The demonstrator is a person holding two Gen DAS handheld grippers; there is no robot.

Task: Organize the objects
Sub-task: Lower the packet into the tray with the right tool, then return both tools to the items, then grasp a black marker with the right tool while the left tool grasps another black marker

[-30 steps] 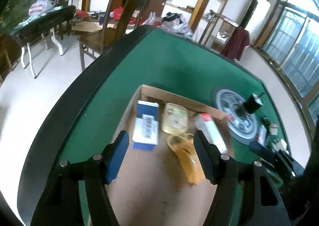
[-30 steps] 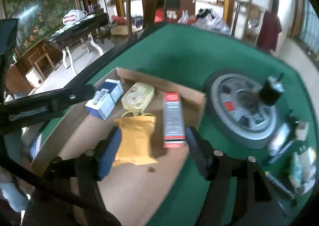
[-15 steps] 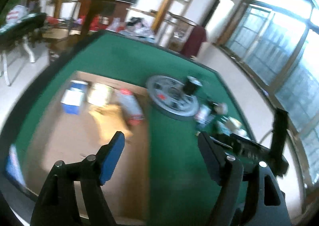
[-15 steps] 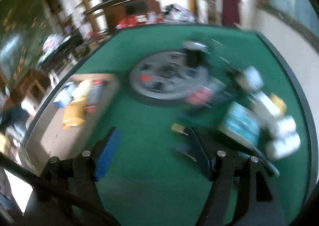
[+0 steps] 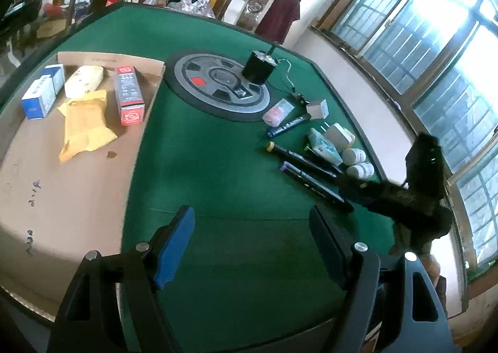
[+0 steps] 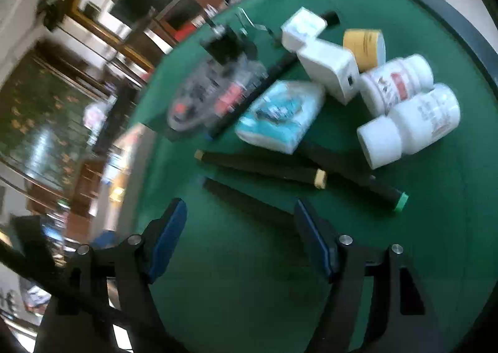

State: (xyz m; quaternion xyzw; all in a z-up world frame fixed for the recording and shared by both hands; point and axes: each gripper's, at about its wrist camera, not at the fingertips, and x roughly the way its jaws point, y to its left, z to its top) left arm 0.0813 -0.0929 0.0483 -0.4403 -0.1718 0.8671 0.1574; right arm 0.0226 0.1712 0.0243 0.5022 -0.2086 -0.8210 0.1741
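Observation:
On the green table, a flat cardboard sheet [image 5: 62, 172] holds a blue-white box [image 5: 42, 95], a pale pouch [image 5: 84, 81], a yellow envelope [image 5: 84, 126] and a red-grey box [image 5: 128, 95]. To the right lies a loose pile: dark sticks [image 6: 261, 166], a teal tissue pack [image 6: 280, 116], two white bottles [image 6: 411, 123], a white adapter [image 6: 330, 63] and a yellow jar [image 6: 365, 43]. My left gripper [image 5: 252, 241] is open and empty over bare felt. My right gripper [image 6: 239, 234] is open and empty, just short of the nearest dark stick [image 6: 246, 200].
A grey weight plate [image 5: 221, 85] with a black cylinder [image 5: 260, 65] on it lies mid-table. The right gripper's body [image 5: 414, 194] shows at the right in the left wrist view. The table's dark rim [image 6: 451, 23] is close behind the pile. Chairs and shelves stand beyond.
Both grippers have swung right, away from the cardboard sheet. The right gripper now hovers close over the pile of sticks and bottles. Both stay open and empty.

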